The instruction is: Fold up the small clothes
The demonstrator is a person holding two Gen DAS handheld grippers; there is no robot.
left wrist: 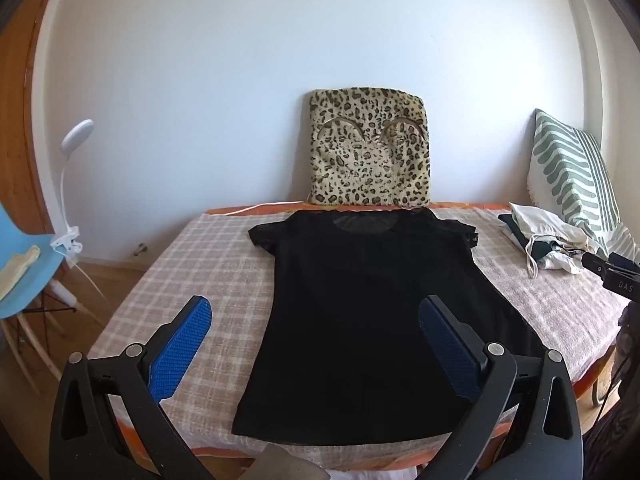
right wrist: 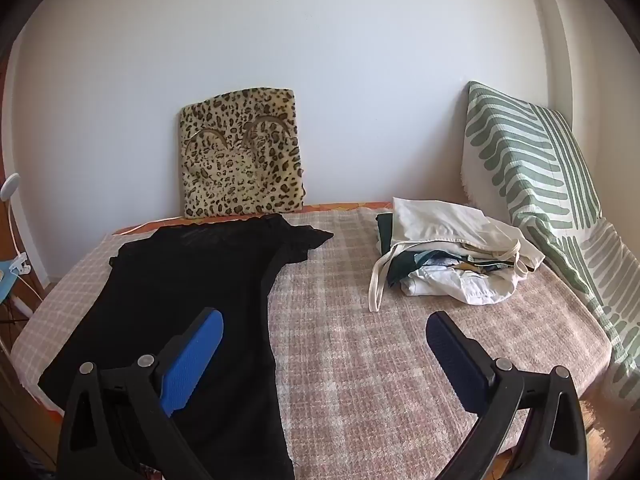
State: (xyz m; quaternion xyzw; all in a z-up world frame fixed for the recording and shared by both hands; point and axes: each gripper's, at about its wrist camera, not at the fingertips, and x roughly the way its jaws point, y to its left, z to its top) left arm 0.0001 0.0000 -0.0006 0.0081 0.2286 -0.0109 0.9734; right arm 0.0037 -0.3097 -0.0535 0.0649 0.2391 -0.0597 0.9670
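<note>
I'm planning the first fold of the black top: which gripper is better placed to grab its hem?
Left. The left gripper hangs open directly over the black top, near its hem. The right gripper is open mostly over the checked blanket, only its left jaw above the top's edge.

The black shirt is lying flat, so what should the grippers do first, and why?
Probably lower the left gripper to pinch the black shirt at its near left edge. The shirt lies spread flat and unfolded on the checked blanket, and both grippers, the right gripper too, are open and hold nothing.
</note>
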